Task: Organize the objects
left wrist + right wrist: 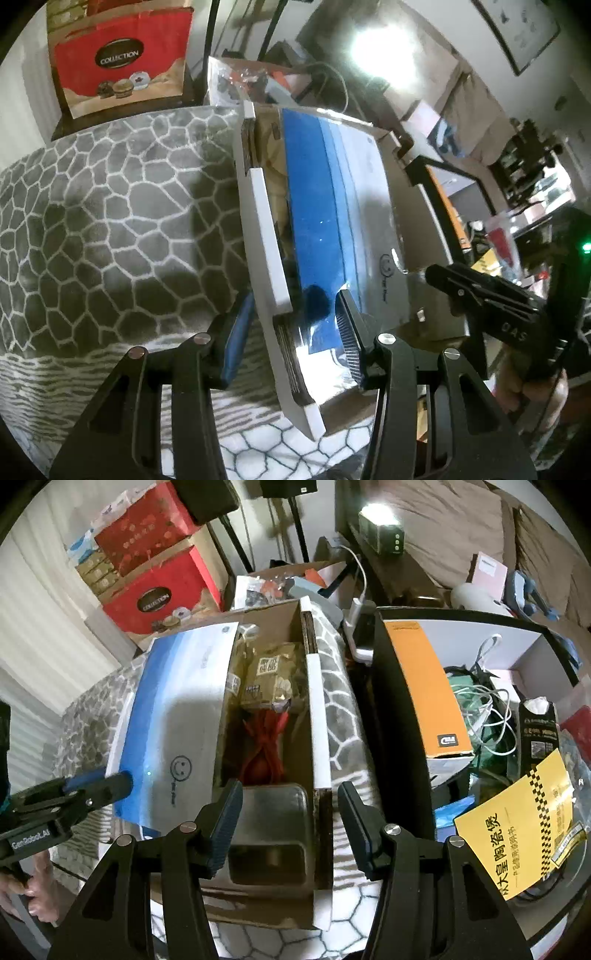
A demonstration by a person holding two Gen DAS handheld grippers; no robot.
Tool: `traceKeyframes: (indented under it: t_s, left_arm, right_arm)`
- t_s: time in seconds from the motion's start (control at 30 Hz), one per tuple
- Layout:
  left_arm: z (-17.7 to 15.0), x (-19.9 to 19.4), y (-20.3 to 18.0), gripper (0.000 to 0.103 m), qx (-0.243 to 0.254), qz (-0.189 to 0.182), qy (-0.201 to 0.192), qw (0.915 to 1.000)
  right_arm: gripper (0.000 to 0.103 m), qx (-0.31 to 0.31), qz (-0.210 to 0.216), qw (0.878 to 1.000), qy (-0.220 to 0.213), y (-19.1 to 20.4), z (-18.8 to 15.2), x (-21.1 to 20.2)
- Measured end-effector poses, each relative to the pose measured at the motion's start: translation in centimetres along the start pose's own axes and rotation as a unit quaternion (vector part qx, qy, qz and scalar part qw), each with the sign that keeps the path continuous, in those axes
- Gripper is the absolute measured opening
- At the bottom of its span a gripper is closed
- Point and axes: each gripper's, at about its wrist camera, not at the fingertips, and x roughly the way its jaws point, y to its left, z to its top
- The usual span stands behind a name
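Left gripper [291, 332] at blue-white box flap [177, 716], right gripper [290, 819] open above box [319, 716]

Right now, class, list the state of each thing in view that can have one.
cardboard box: open on top, items inside
blue-white envelope: lying flat over box's left part
left tongs: astride box wall and envelope; grip unclear
right tongs: open, empty
black bin: open, cluttered

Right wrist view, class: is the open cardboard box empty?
No. The box holds brown packets, a red bundle and a metal tray.
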Motion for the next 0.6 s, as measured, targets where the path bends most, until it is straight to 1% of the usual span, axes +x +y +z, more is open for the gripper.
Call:
traceKeyframes:
  t_s: [0.03, 0.07, 0.1, 0.23, 0.33, 0.4, 0.47, 0.6]
  left_arm:
    - [0.0, -0.3, 0.2, 0.045, -0.003, -0.005, -0.004, 1.0000]
    - [0.0, -0.6, 0.4, 0.051, -0.006, -0.009, -0.008, 0.9999]
    - [0.1, -0.8, 0.6, 0.053, -0.010, -0.012, -0.011, 0.9998]
    - [1.1, -0.9, 1.7, 0.054, -0.028, -0.006, -0.013, 0.9995]
    - [1.9, -0.4, 2.1, 0.054, -0.036, 0.006, -0.013, 0.9992]
    - [2.4, 0.3, 2.4, 0.054, -0.041, 0.012, -0.007, 0.9991]
    - [2.6, 0.9, 2.8, 0.054, -0.050, 0.008, 0.001, 0.9987]
    - [2.6, 0.9, 3.3, 0.054, -0.054, 0.004, -0.002, 0.9985]
  right_arm:
    - [0.055, 0.001, 0.000, 1.000, 0.000, -0.1, 0.0, -0.1]
    - [0.055, 0.001, -0.001, 1.000, 0.000, -0.1, -0.1, -0.1]
    - [0.055, 0.004, -0.001, 1.000, 0.000, -0.2, -0.1, -0.1]
    - [0.055, 0.014, 0.003, 1.000, -0.002, -0.5, 0.0, -0.3]
    - [0.055, 0.011, 0.003, 1.000, -0.006, -0.1, 0.7, -0.5]
    - [0.055, 0.006, -0.001, 1.000, -0.010, 0.6, 1.7, -0.5]
    - [0.056, -0.002, -0.003, 1.000, -0.015, 1.6, 2.8, -0.3]
    - [0.056, -0.028, -0.004, 0.999, -0.028, 3.9, 4.8, 0.2]
